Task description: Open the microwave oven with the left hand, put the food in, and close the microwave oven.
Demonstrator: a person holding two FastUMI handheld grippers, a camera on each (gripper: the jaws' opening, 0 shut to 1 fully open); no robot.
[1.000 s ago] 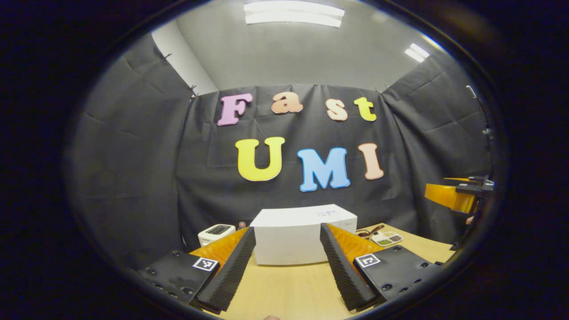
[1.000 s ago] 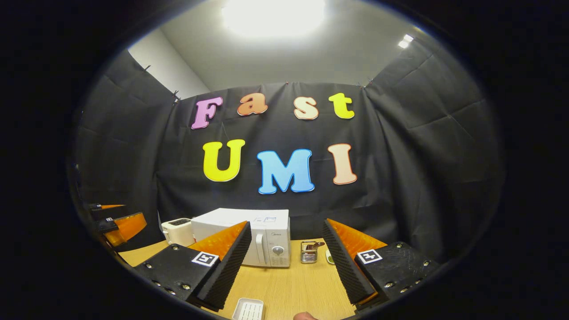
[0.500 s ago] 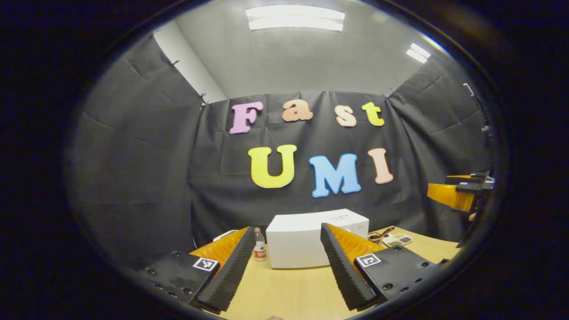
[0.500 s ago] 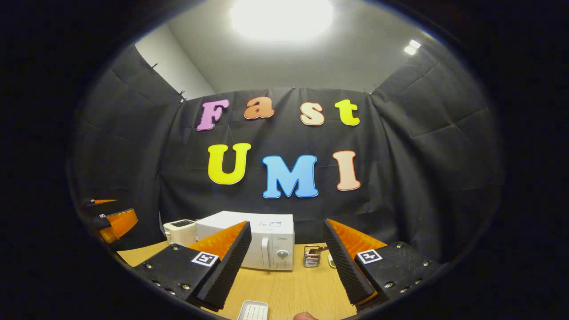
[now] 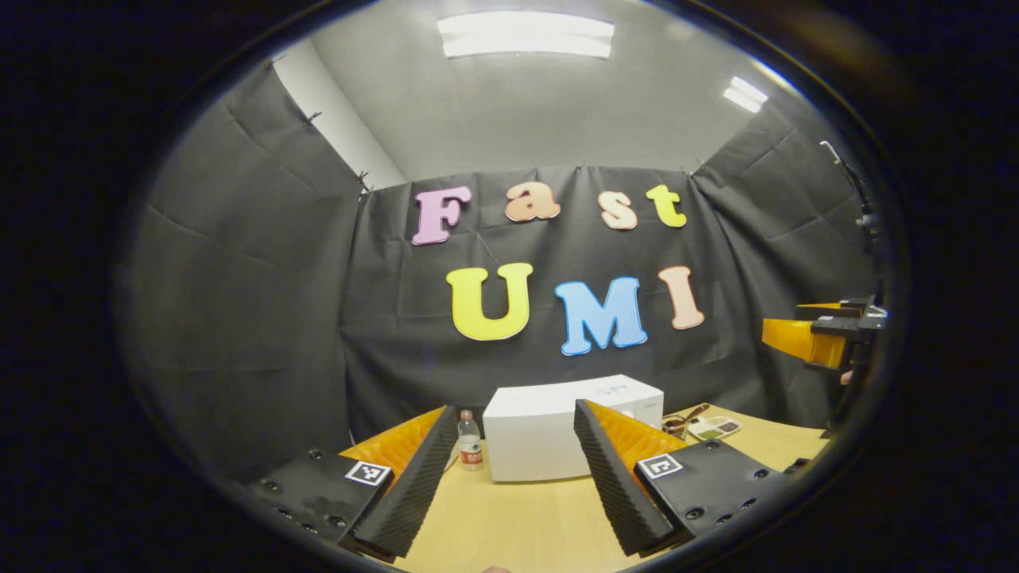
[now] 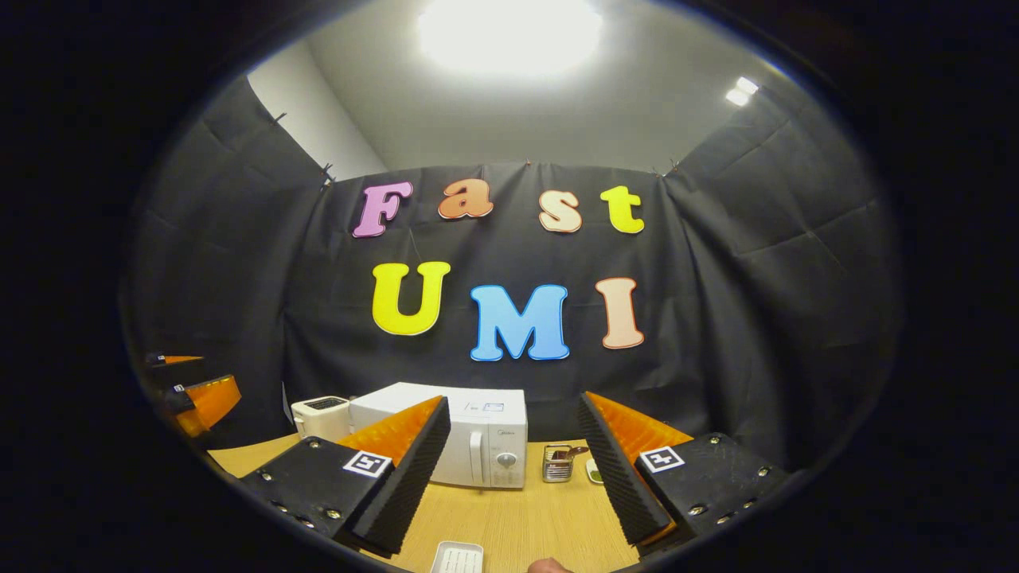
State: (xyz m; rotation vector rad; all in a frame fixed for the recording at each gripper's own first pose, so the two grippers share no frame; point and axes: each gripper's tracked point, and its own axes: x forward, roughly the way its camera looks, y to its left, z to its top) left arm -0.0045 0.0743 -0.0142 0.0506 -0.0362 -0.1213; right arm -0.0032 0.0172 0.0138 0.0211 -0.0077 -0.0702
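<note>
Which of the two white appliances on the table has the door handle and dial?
The microwave oven, the larger box, has a vertical handle and a round dial on its front. The smaller toaster to its left has only a dark top panel.

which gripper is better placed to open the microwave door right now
Left, though neither is close. The left gripper is open and faces the microwave squarely across bare table. The right gripper, also open, sees the door handle off to its left.

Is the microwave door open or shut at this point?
Shut. In the right gripper view the microwave shows its door flush with the front, handle beside the control panel; both grippers sit well back from it.
</note>
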